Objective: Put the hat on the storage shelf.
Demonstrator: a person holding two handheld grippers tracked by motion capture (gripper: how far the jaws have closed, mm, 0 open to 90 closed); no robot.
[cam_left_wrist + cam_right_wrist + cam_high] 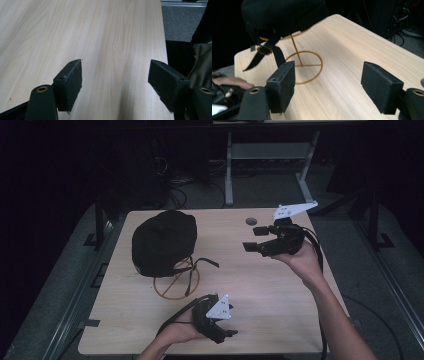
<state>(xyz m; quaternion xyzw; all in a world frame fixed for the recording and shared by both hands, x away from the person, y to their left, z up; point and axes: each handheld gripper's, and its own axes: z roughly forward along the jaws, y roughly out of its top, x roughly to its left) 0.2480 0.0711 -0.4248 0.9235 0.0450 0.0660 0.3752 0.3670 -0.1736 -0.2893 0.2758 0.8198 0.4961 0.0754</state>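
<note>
Both claws are held spread and empty above the desk; a black cap on a wire stand is seen ahead of the right claw, beyond the left claw

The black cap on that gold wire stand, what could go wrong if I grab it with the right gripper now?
The cap sits on a thin wire stand, so a sideways pull may tip both. Its loose strap hangs by the post and could snag. The right gripper is open and apart from it.

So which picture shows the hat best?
The high view: the whole black hat shows, sitting on its gold wire stand. The right gripper view shows its underside and strap up close. The left gripper view looks along bare table.
</note>
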